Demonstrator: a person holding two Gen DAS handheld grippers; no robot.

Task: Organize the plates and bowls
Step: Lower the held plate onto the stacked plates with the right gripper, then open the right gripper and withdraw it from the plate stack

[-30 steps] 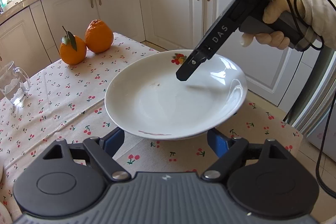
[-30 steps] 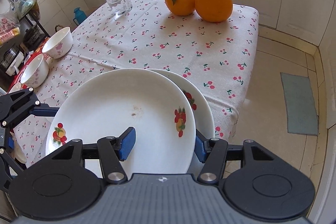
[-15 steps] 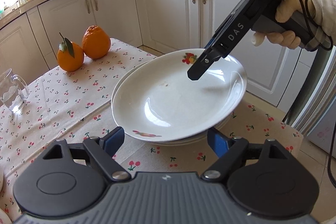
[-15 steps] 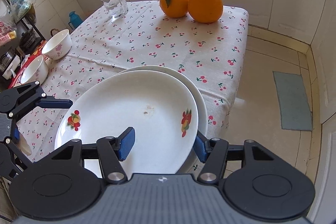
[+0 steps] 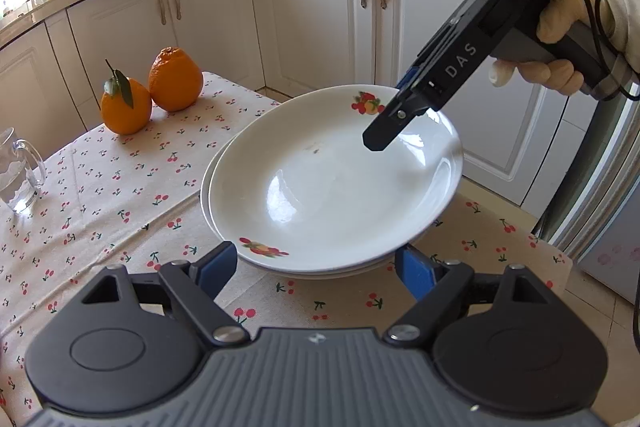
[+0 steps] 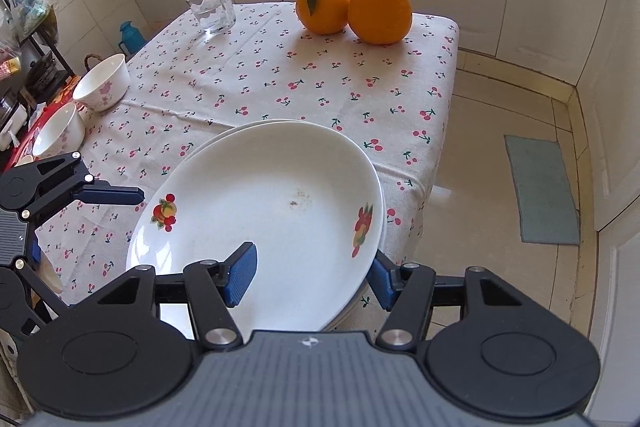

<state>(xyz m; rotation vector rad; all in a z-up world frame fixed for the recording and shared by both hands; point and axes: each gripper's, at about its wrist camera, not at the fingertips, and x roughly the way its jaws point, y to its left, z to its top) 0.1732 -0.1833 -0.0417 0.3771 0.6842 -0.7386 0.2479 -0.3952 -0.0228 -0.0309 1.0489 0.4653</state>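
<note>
Top plate (image 6: 256, 203) sits stacked on the lower plate (image 5: 208, 183) at the counter (image 6: 280, 75) edge. Right gripper (image 6: 310, 277) straddles its rim, grip uncertain. Left gripper (image 5: 316, 269) open, empty. Two bowls (image 6: 102, 83) remain unstacked.

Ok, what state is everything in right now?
Lower plate: flat on tablecloth.
Top plate: resting on lower plate, slightly offset.
Right claw: open, straddling top plate's rim.
Left claw: open, holding nothing.
Two bowls: upright, side by side.
Glass mug: upright.
</note>
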